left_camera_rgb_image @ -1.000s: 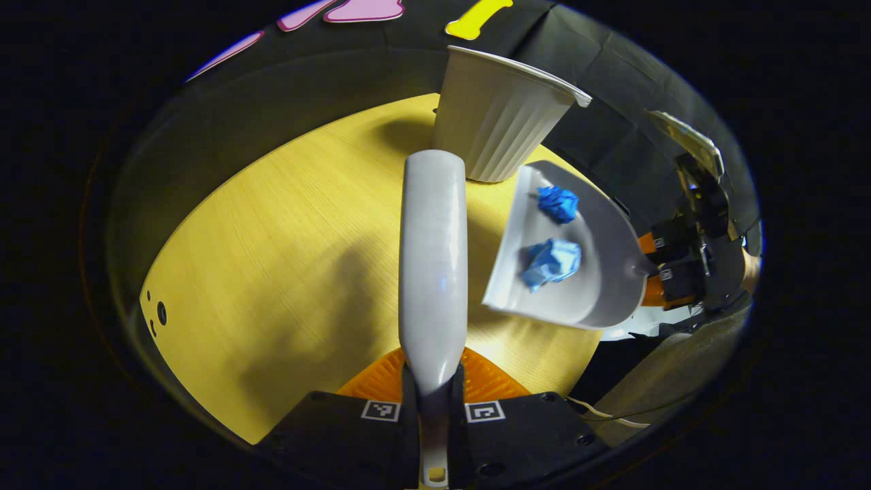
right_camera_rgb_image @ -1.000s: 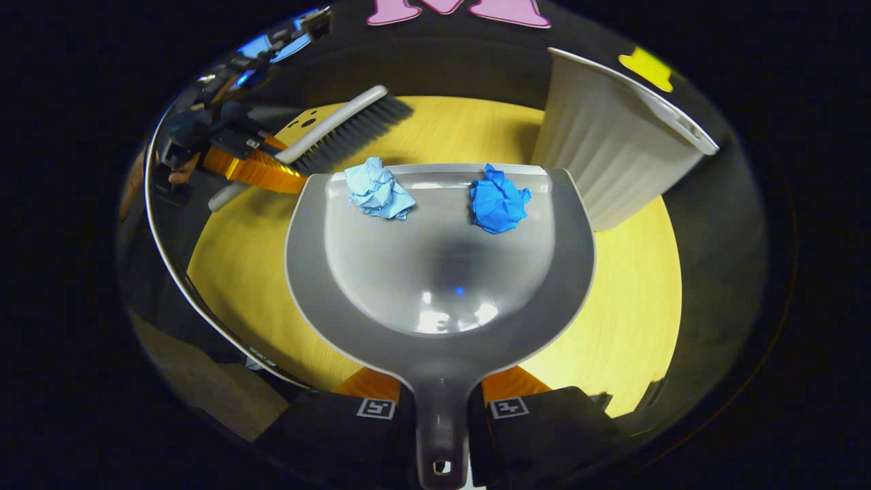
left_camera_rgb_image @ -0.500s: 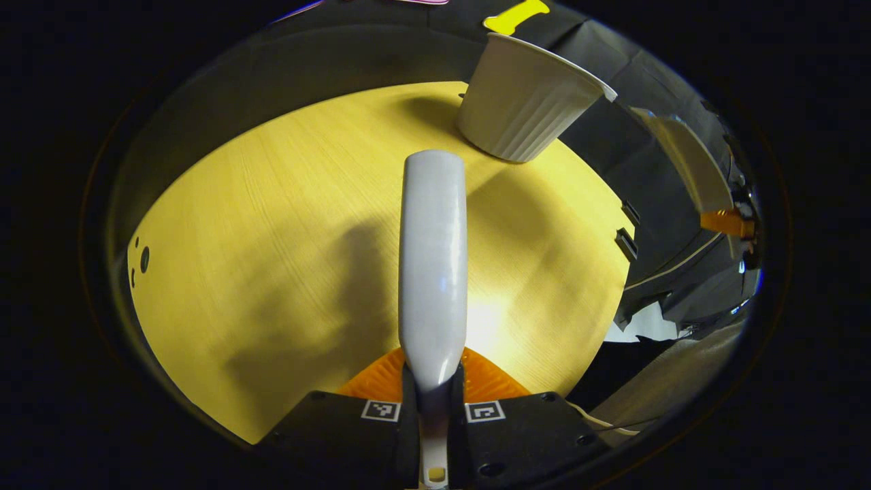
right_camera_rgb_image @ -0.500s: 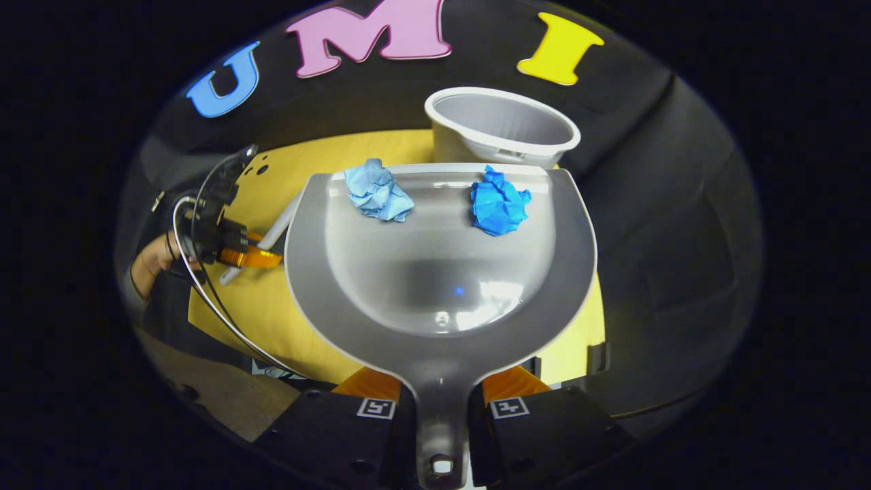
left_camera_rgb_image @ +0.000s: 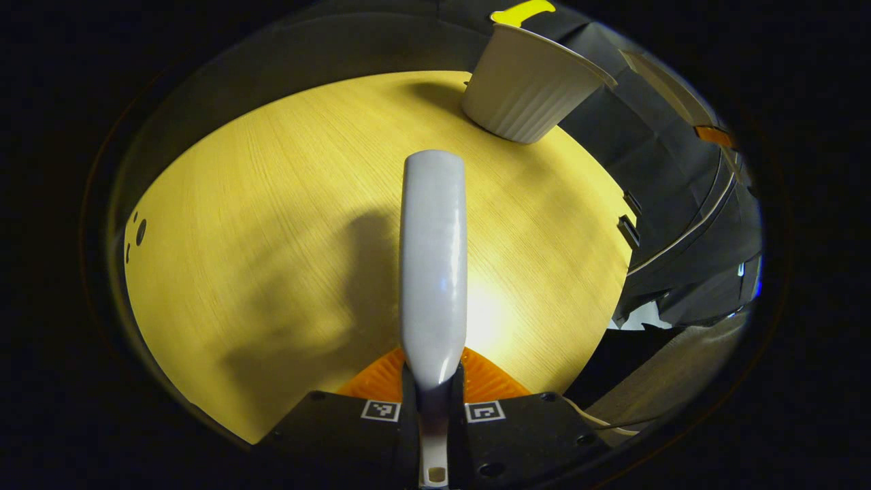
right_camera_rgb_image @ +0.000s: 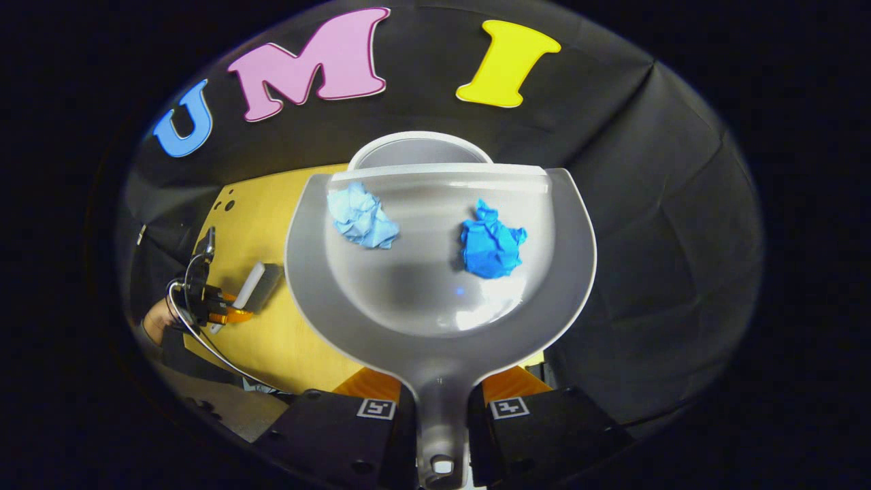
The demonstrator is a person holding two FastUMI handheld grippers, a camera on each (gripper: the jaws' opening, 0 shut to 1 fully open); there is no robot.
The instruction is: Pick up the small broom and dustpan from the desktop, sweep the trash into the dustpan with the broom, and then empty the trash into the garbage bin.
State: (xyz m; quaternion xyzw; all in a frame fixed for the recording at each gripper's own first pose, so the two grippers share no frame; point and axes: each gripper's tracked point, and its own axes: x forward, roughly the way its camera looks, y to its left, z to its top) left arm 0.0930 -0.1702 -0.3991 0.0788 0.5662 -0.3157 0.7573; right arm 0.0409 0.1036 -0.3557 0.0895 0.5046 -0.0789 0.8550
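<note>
Since a second ago you have lifted the dustpan off the bench and brought its lip up over the bin, while the broom hand has held back.

Nearest in the right gripper view, your right gripper (right_camera_rgb_image: 442, 408) is clamped on the handle of the dustpan (right_camera_rgb_image: 435, 313), both fingers pressing it. Two paper wads lie loose in the pan: the pale blue wad (right_camera_rgb_image: 360, 219) near the front lip, the dark blue wad (right_camera_rgb_image: 491, 239) farther back. Beyond the lip shows the bin (right_camera_rgb_image: 418, 146). Risk: tip too fast or off-centre and a wad rolls past the rim onto the bench (right_camera_rgb_image: 262, 224); the pale one would likely go first. In the left gripper view, your left gripper (left_camera_rgb_image: 433, 412) is closed on the broom (left_camera_rgb_image: 433, 258), held above the bench and well apart from the bin (left_camera_rgb_image: 527, 88); swing it in and it could knock the pan.
</note>
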